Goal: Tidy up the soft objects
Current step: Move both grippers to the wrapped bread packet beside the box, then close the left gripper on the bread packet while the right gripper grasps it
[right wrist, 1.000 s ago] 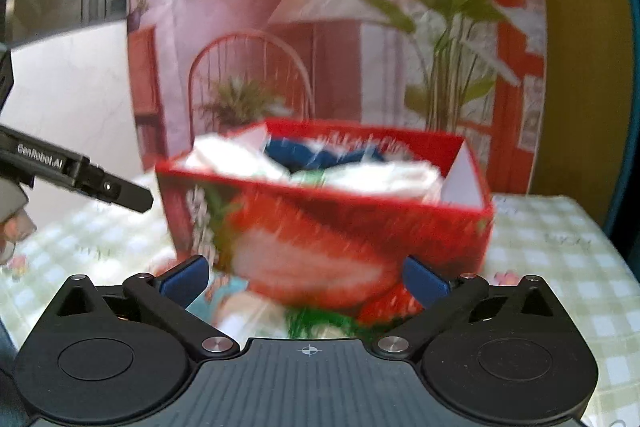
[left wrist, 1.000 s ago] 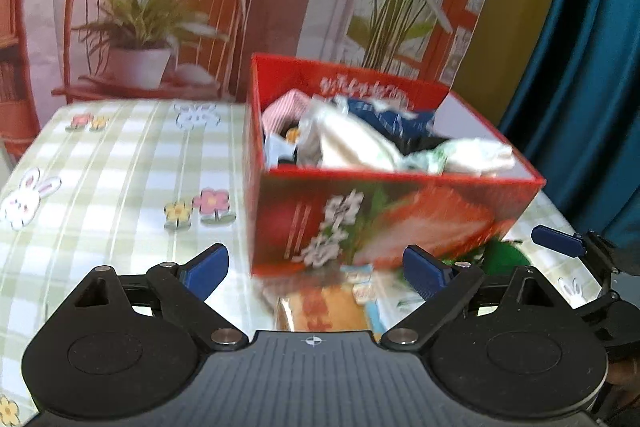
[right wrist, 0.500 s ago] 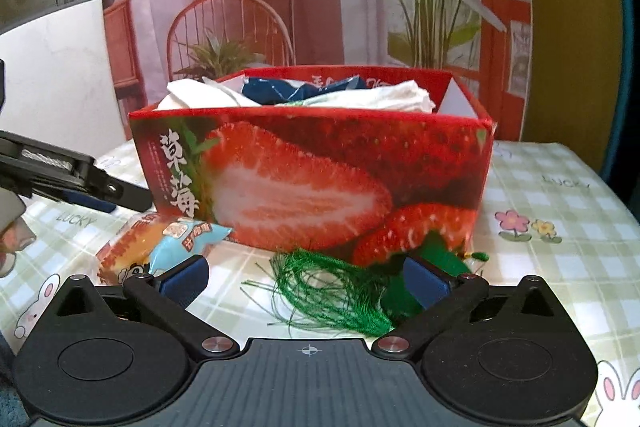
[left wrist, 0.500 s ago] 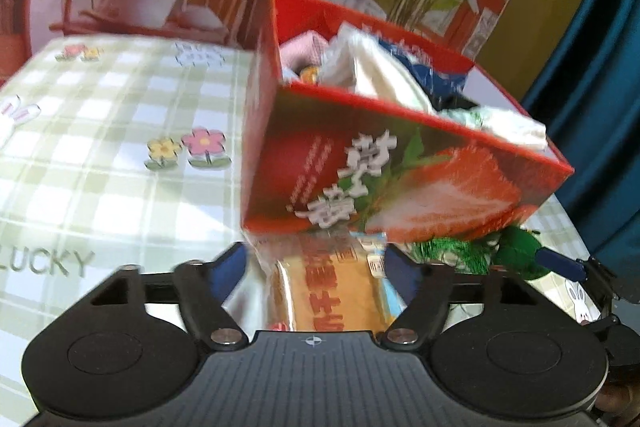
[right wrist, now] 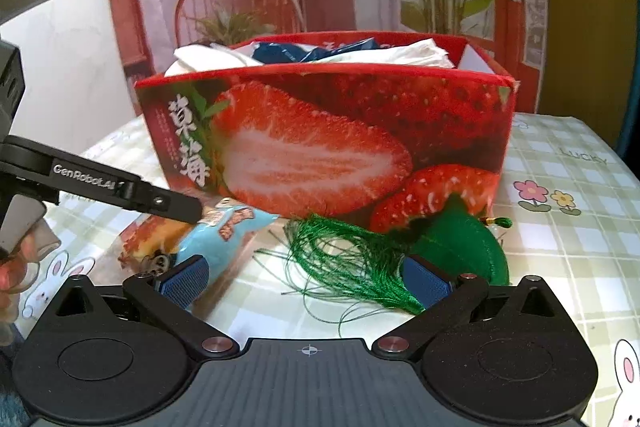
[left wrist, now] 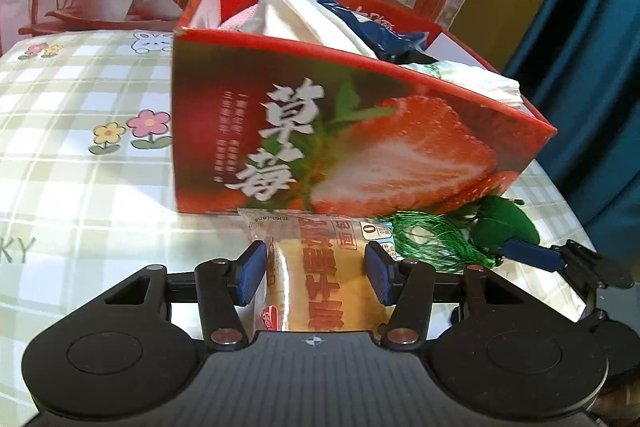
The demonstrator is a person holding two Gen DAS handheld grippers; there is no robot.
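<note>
One wrapped cake [left wrist: 320,267], one box [left wrist: 340,131] (stuffed), one tassel [right wrist: 352,259].

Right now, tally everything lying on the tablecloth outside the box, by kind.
Wrapped cake: 1
Green tasselled ornament: 1
Strawberry box: 1
Total: 3, with the cake between the fingers of the left hand-held gripper and the tassel before the right hand-held gripper.
</note>
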